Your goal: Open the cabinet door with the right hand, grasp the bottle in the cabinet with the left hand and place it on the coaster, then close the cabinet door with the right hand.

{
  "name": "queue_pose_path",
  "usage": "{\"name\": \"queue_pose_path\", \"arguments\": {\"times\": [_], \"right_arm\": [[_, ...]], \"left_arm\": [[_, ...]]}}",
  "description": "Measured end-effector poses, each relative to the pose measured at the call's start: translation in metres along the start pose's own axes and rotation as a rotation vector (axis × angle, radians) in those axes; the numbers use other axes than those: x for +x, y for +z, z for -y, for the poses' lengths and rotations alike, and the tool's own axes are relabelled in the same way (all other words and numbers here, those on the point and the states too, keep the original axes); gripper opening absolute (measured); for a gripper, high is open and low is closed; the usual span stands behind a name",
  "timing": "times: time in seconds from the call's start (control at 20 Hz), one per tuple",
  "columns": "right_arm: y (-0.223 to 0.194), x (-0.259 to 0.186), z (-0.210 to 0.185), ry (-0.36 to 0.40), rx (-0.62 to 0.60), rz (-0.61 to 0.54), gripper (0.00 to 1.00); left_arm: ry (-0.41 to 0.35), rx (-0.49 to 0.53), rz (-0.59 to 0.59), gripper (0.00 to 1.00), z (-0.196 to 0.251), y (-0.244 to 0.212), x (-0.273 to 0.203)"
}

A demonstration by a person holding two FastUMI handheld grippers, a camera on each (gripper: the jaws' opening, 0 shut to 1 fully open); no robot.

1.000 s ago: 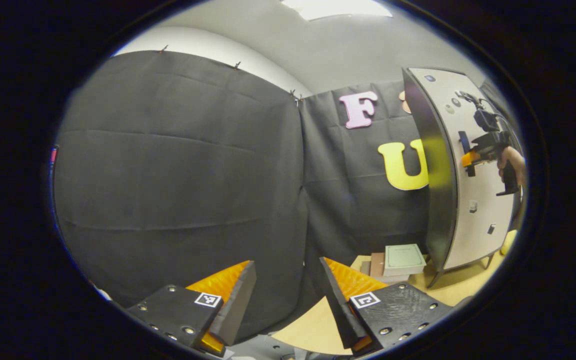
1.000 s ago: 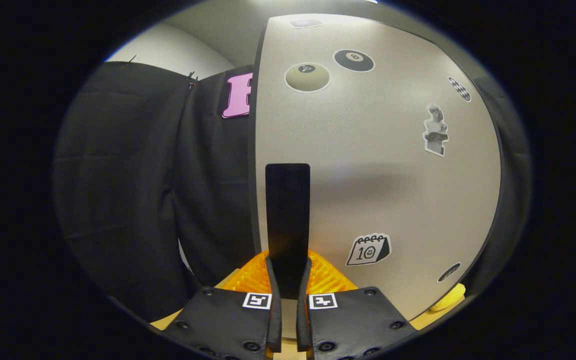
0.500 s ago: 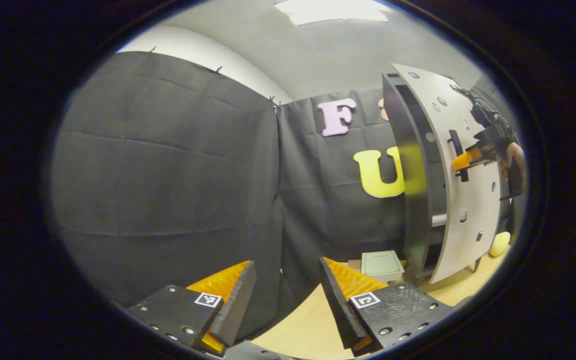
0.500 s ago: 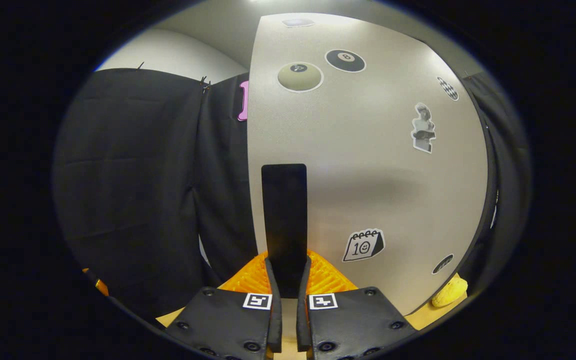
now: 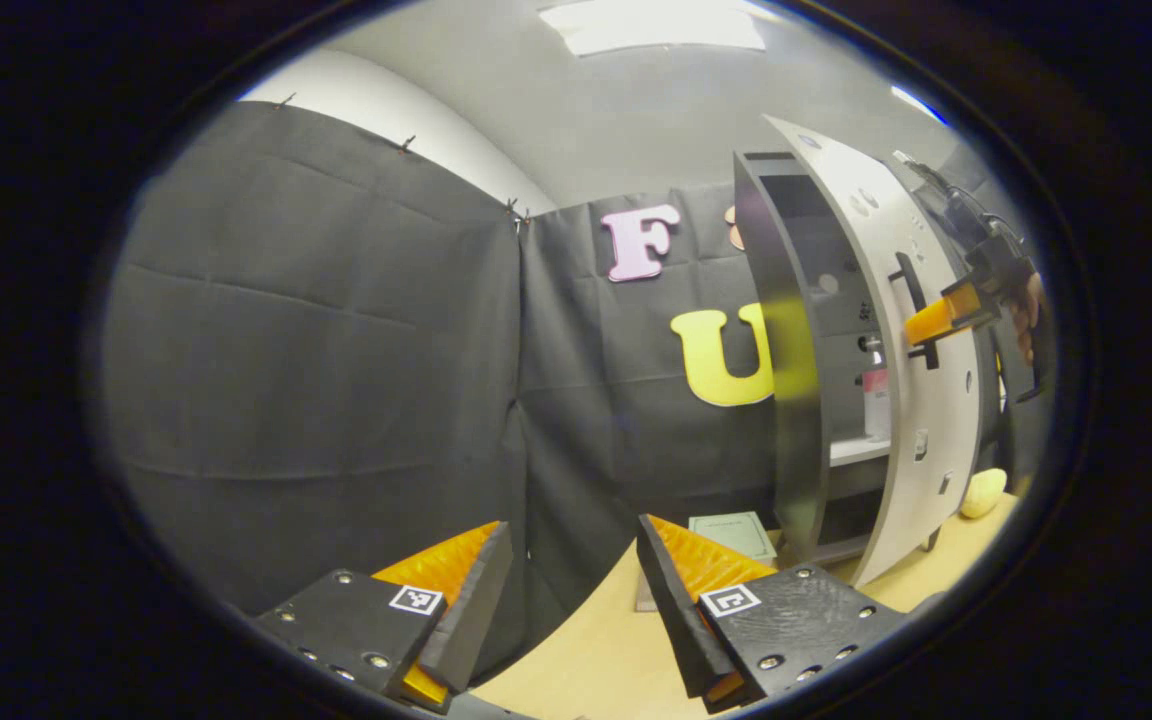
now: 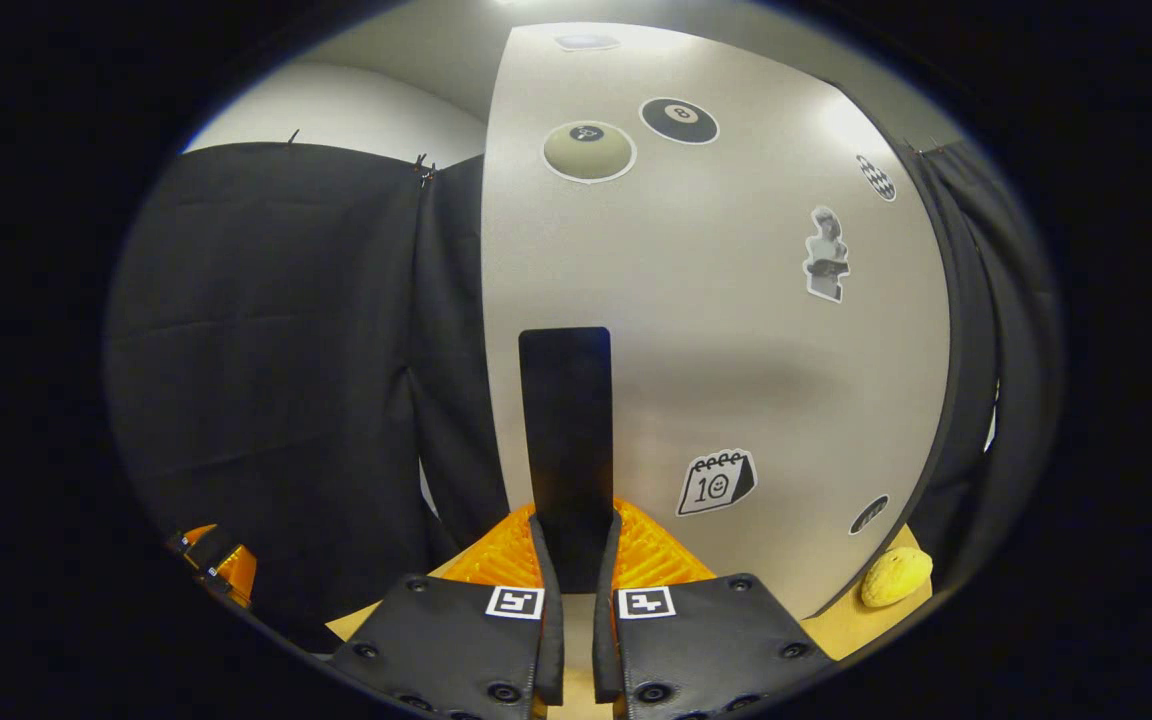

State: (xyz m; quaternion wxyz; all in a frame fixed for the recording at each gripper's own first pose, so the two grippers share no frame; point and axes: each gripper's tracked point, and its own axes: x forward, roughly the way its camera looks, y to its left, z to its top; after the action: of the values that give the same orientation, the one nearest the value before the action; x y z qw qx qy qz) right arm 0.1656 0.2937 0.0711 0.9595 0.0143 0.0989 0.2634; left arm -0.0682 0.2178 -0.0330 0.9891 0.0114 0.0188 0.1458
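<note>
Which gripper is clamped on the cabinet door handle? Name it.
The right gripper: its fingers are shut on the black door handle. The left gripper hangs open over the table, holding nothing.

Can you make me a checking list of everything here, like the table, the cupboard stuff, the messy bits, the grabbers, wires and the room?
Surface: light wooden table, bare near the left gripper.
Job's things: cabinet door partly open, swung out from the cabinet; bottle stands on a shelf inside; coaster: nothing seen.
Clutter: a green book lies by the cabinet's foot; a yellow lump sits on the table behind the door.
Grippers: right gripper is shut on the door handle; left gripper is open and holds nothing.
Cables: dark wires on top of the right gripper in the left gripper view.
Surroundings: black cloth walls, ceiling light.
</note>
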Motion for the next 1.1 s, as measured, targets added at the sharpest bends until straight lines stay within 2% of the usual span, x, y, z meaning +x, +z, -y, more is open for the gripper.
{"name": "queue_pose_path", "arguments": {"times": [0.25, 0.35, 0.45, 0.5, 0.6, 0.75, 0.85, 0.9, 0.95, 1.1], "right_arm": [[-0.001, -0.005, 0.004, 0.021, -0.003, -0.005, 0.13], [-0.002, -0.008, 0.006, 0.028, -0.007, 0.001, 0.1], [-0.002, -0.011, 0.007, 0.043, -0.011, 0.003, 0.1], [-0.002, -0.011, 0.007, 0.054, -0.013, 0.005, 0.13], [-0.003, -0.014, 0.009, 0.08, -0.013, 0.004, 0.13], [-0.004, -0.019, 0.014, 0.117, -0.014, 0.004, 0.13], [-0.004, -0.023, 0.018, 0.139, -0.024, 0.005, 0.1], [-0.005, -0.027, 0.02, 0.149, -0.028, 0.006, 0.13], [-0.005, -0.032, 0.022, 0.158, -0.029, 0.007, 0.13], [-0.007, -0.045, 0.027, 0.178, -0.033, 0.009, 0.13]], "left_arm": [[-0.08, -0.011, 0.005, 0.75, 0.03, 0.003, 0.013], [-0.113, -0.002, 0.02, 0.75, 0.048, 0.01, 0.017], [-0.14, -0.003, 0.031, 0.75, 0.069, 0.014, 0.019], [-0.157, -0.01, 0.033, 0.78, 0.083, 0.015, 0.02], [-0.195, -0.024, 0.027, 0.75, 0.113, 0.014, 0.02], [-0.235, -0.032, 0.006, 0.78, 0.159, 0.011, 0.019], [-0.264, -0.035, 0.004, 0.75, 0.183, 0.017, 0.012], [-0.272, -0.028, 0.003, 0.75, 0.192, 0.018, 0.009], [-0.279, -0.024, 0.003, 0.78, 0.201, 0.02, 0.006], [-0.303, -0.027, 0.006, 0.75, 0.229, 0.026, -0.003]]}}
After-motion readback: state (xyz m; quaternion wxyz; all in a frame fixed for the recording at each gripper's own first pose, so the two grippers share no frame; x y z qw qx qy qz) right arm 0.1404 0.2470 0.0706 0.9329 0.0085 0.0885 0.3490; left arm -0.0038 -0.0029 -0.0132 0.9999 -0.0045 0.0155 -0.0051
